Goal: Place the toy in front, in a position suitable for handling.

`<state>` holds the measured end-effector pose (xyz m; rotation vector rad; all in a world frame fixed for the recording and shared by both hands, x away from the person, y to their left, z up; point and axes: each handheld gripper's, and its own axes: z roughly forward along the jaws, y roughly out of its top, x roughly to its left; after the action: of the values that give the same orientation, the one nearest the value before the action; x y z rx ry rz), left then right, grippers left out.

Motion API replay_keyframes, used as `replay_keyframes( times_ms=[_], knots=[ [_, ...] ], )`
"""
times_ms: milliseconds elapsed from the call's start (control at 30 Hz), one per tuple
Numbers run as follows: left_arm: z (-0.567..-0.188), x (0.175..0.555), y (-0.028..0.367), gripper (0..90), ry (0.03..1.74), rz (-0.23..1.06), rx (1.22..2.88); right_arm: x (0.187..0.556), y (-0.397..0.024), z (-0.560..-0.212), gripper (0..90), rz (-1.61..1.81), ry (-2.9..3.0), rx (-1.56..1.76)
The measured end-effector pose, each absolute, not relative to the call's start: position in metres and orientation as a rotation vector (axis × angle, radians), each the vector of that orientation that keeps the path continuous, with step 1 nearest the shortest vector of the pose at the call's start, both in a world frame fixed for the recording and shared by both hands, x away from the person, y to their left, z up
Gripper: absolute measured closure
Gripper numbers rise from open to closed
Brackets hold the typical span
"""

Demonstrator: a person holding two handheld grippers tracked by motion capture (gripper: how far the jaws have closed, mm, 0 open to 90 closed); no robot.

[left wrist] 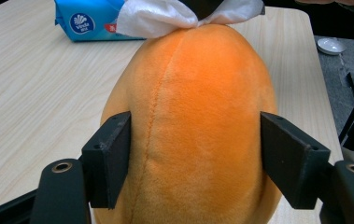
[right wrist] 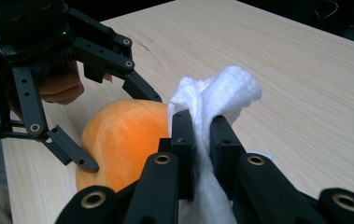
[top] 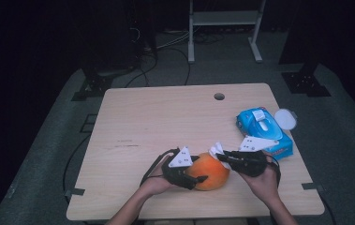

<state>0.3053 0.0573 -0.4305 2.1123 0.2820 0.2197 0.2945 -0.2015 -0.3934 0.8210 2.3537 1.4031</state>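
An orange plush toy (top: 210, 171) (left wrist: 198, 116) (right wrist: 123, 135) lies on the wooden table (top: 166, 117) near its front edge. My left gripper (top: 199, 169) (left wrist: 195, 158) (right wrist: 125, 133) comes in from the left, and its two pads rest against the toy's sides. From the right, my right gripper (top: 219, 156) (right wrist: 201, 126) is shut on a white wipe (top: 216, 149) (left wrist: 160, 16) (right wrist: 221, 91). The wipe touches the far end of the toy. A hand holds each gripper.
A blue pack of wipes (top: 262, 129) (left wrist: 88, 21) lies at the table's right side, with a round white lid (top: 285, 118) (left wrist: 332, 45) just beyond it. A cable hole (top: 219, 96) sits near the far edge. Dark floor, cables and a white frame lie behind the table.
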Motion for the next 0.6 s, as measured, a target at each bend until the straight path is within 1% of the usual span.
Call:
replay_keyframes(
  times_ms=[300,600],
  knots=[
    [-0.431,0.308,0.058,29.4,0.295,0.211,2.099,0.305,-0.224,-0.401,81.8,1.409,2.339,0.936],
    [-0.43,0.307,0.057,28.6,0.299,0.219,2.105,0.3,-0.213,-0.395,81.8,1.424,2.361,0.892]
  ],
)
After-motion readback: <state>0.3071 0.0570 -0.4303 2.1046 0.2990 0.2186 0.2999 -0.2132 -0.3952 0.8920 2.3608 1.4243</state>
